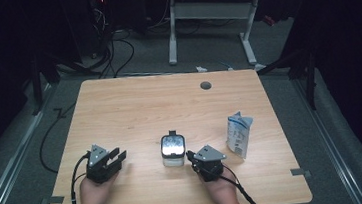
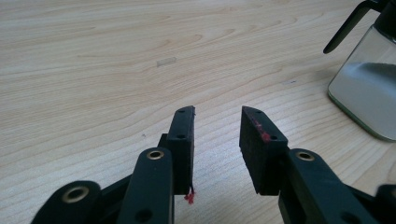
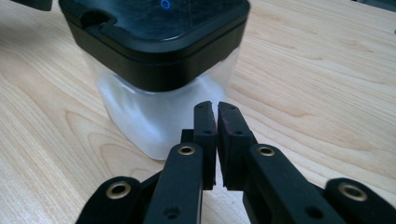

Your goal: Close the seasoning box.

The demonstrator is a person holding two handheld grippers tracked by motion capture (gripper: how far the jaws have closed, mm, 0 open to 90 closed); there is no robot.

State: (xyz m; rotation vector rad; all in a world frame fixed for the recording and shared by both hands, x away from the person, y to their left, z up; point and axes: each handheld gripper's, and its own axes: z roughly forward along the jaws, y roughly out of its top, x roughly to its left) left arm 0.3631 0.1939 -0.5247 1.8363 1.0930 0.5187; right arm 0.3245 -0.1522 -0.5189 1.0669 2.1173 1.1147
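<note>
High view: R gripper [image 1: 191, 156] sitting just beside clear jar w/ black lid [image 1: 173, 150], jaws nearly together, nothing btwn; L gripper [image 1: 119, 156] resting apart, jaws gaping, empty, on table [image 1: 134, 106]

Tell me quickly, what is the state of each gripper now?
Left gripper: open, holding nothing.
Right gripper: shut, empty, just before the clear square jar with black lid.
</note>
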